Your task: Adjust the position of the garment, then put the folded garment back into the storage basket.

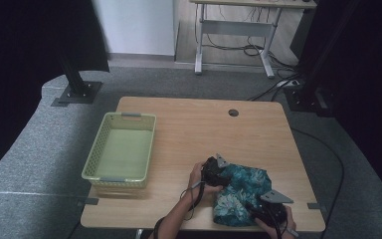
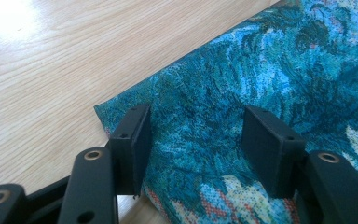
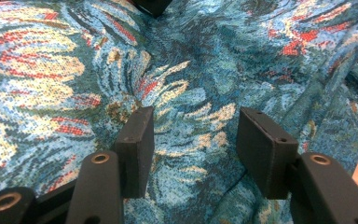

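The left gripper [image 2: 196, 135] stands with its two black jaws wide apart over the near left corner of a teal woven cloth patterned with cream and red flowers [image 2: 261, 79]; the fabric lies between the jaws, but the pads do not press on it. The right gripper [image 3: 193, 140] is likewise spread wide above the cloth [image 3: 191, 70], its jaws clear of the weave. In the high view the crumpled cloth [image 1: 243, 191] lies on the near right part of the light wooden table [image 1: 199, 129], with the left gripper [image 1: 224, 175] at its left edge and the right gripper [image 1: 259, 208] at its near edge. A pale green perforated plastic basket [image 1: 121, 151] sits well apart at the table's left.
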